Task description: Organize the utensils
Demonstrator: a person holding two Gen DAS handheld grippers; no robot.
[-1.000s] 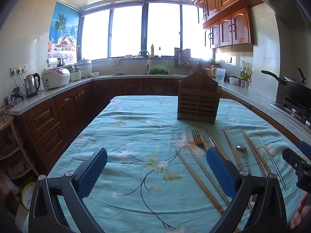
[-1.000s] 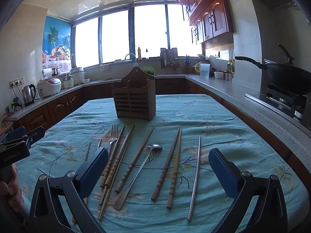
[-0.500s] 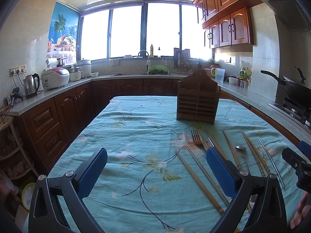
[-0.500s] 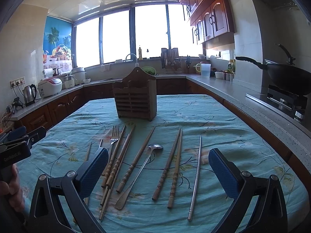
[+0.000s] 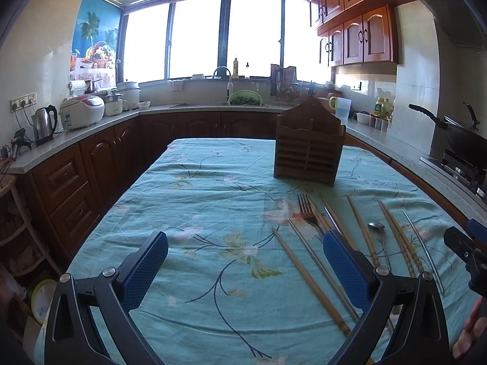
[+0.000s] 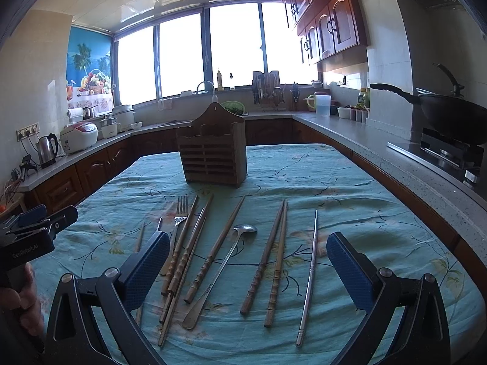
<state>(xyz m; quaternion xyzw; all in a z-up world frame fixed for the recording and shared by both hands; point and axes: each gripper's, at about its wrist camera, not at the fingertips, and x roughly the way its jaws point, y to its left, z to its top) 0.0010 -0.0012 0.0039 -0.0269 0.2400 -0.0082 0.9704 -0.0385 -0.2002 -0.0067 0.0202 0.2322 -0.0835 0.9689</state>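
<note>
Both claws, the left claw and the right claw, are wide apart and hold nothing. On the bench lie one fork, one spoon and one metal chopstick near one wooden holder. Only the left view shows the bare left half of the bench.

Spoon, fork and chopsticks in a row before wooden holder, on teal tablecloth.
</note>
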